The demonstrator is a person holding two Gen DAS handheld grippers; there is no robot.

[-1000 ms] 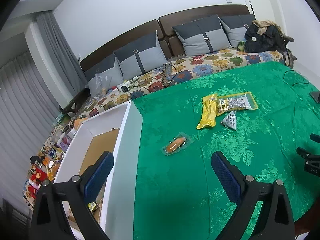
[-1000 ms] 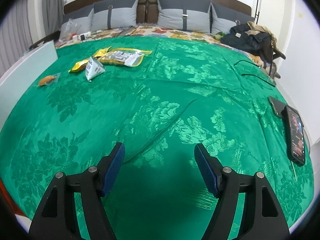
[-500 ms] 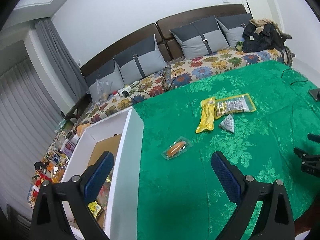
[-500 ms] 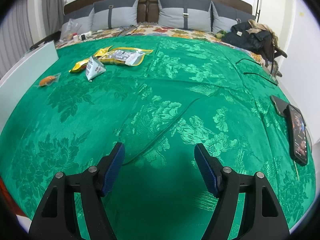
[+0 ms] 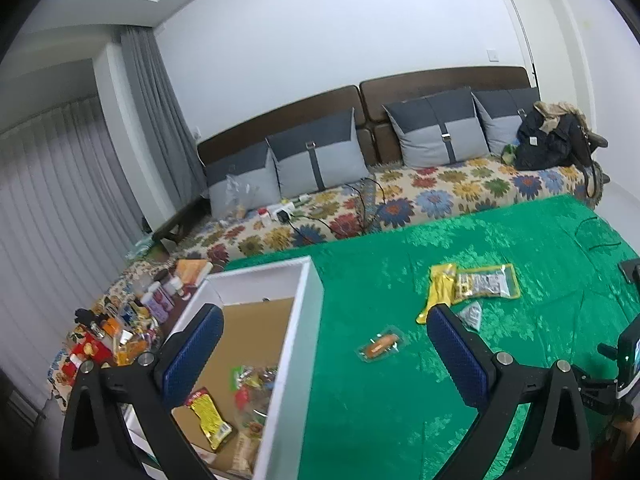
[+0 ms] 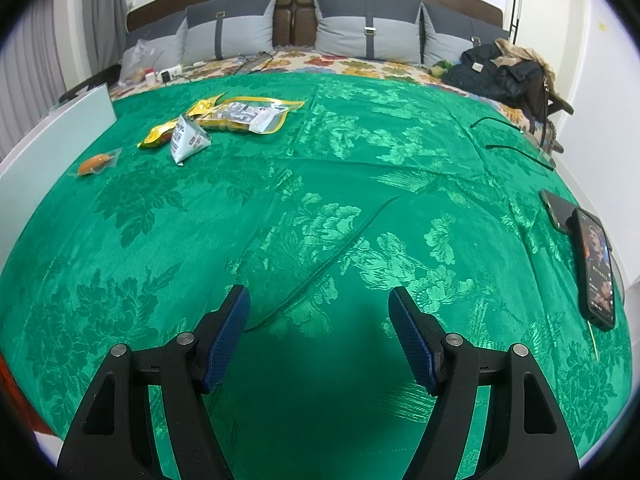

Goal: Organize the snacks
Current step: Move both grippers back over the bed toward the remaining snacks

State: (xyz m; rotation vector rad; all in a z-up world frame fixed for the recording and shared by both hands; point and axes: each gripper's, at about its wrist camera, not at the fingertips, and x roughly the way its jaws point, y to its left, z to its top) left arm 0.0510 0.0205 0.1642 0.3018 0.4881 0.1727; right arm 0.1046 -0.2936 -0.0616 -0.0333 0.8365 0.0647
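Loose snacks lie on the green cloth: an orange sausage in clear wrap [image 5: 380, 347] [image 6: 94, 163], a yellow packet [image 5: 439, 295] [image 6: 162, 133], a clear yellow-edged bag [image 5: 486, 285] [image 6: 248, 113] and a small silver triangular pack [image 5: 471, 315] [image 6: 187, 139]. A white box [image 5: 297, 344] with a cardboard floor holds several snack packets [image 5: 208, 416]. My left gripper [image 5: 320, 344] hangs open and empty above the box's right wall. My right gripper [image 6: 319, 322] stands open and empty low over bare cloth near the front edge, far from the snacks.
A sofa with grey cushions [image 5: 320, 156] and a flowered cover [image 5: 420, 196] runs along the back, with a dark bag [image 5: 552, 140] at its right end. Two phones [image 6: 594, 264] lie at the cloth's right edge. Bottles and packets [image 5: 120, 328] crowd the far left.
The left gripper has risen, so the inside of the white box and its snack packets have come into view. The right gripper has not moved.
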